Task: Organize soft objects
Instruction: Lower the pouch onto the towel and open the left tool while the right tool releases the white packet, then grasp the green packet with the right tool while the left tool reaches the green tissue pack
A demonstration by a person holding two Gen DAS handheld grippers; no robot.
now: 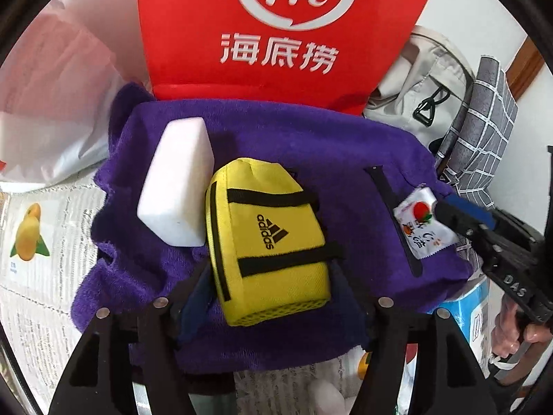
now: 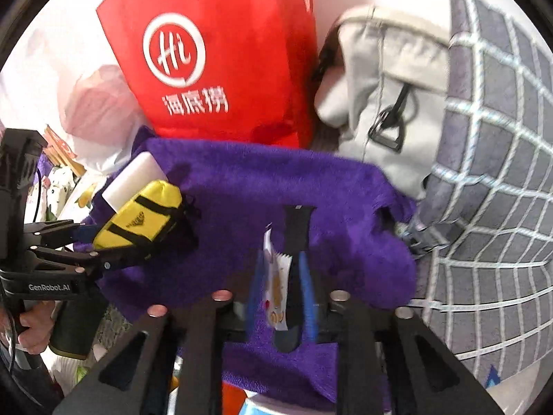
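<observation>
A purple towel [image 1: 293, 145] lies spread out. On it sit a white sponge block [image 1: 178, 180], a yellow Adidas pouch [image 1: 269, 238] and a black strap [image 1: 394, 214]. My left gripper [image 1: 273, 301] is open around the near end of the yellow pouch. My right gripper [image 2: 281, 297] is shut on a white snack packet [image 2: 276, 287] together with the black strap [image 2: 297, 228], just above the towel [image 2: 262, 180]. The right gripper also shows in the left wrist view [image 1: 459, 214], holding the packet [image 1: 421, 224]. The pouch [image 2: 141, 218] and sponge [image 2: 134, 176] show at left in the right wrist view.
A red paper bag [image 1: 280, 27] stands behind the towel. A grey backpack [image 2: 390, 86] and a grey checked cushion [image 2: 494, 173] lie to the right. A white plastic bag [image 1: 52, 103] sits at left. Newspaper [image 1: 38, 242] covers the surface. A blue-white box [image 1: 473, 307] lies under the towel's right edge.
</observation>
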